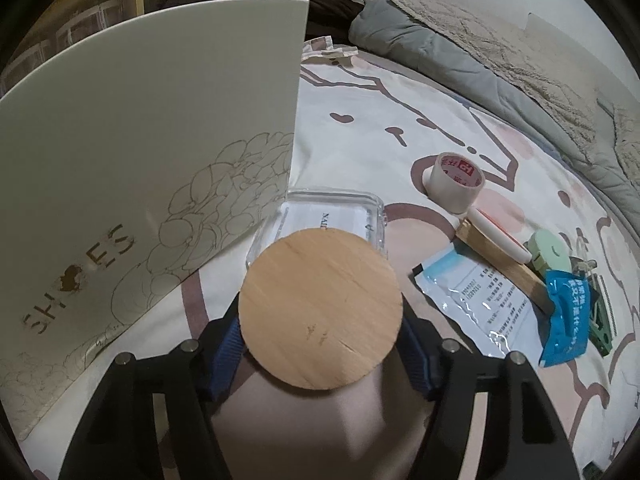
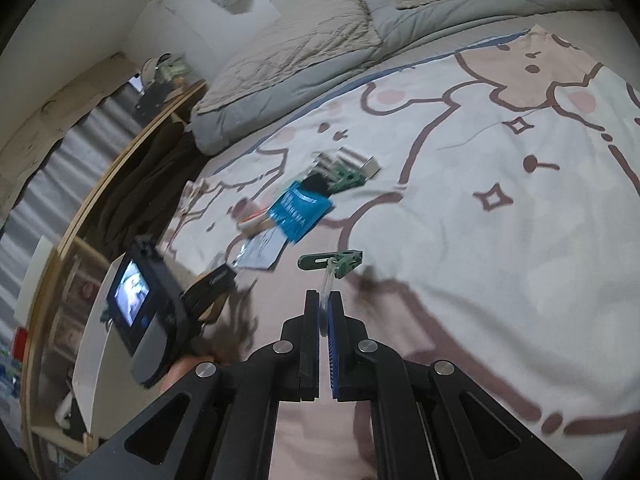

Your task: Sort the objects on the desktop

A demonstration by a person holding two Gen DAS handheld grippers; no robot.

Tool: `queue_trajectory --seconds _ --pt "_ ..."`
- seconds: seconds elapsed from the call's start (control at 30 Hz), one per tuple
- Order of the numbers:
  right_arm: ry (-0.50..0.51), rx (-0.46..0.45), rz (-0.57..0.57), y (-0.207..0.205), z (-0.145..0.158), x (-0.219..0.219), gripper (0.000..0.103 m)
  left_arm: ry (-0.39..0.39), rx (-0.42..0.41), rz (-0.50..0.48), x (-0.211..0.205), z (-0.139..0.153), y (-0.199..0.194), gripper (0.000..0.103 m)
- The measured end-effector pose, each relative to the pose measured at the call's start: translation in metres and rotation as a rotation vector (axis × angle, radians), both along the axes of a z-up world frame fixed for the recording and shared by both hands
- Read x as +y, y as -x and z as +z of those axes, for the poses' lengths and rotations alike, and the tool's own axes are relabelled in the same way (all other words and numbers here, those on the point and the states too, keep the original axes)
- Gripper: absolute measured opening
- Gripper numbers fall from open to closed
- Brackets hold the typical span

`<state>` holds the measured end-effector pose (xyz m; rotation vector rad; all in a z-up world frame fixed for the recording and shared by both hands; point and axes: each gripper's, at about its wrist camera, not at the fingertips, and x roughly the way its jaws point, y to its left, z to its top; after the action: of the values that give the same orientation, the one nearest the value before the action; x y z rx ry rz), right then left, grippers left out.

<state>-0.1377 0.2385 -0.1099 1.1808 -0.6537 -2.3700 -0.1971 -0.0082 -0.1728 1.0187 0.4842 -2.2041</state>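
Wooden disc clamped between left tool pads, right tool pinching green clip's clear loop.

The cream box lid bears "SHOES". The clear case label reads "NAIL", partly hidden. Remaining print is illegible.

– Where's the wooden disc?
– In front of the clear case, right of the shoebox lid.
– And the tape roll?
– On the bed, behind the sachets.
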Motion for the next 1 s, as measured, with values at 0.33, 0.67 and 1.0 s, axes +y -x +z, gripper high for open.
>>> queue_trajectory --seconds 0.33,0.67,1.0 --pt "-0.005 0.032 -0.012 -0.022 0.006 0.003 0.005 -0.005 0.003 -0.105 0.010 0.008 -0.014 0.068" --pt "-0.056 0.071 -0.029 -0.044 0.010 0.002 0.005 0.021 0.006 -0.314 0.036 0.031 -0.031 0.068" --pt "-0.265 0.137 -0.058 -0.065 0.015 -0.002 0.005 0.017 -0.017 -0.635 0.065 0.046 -0.061 0.068"
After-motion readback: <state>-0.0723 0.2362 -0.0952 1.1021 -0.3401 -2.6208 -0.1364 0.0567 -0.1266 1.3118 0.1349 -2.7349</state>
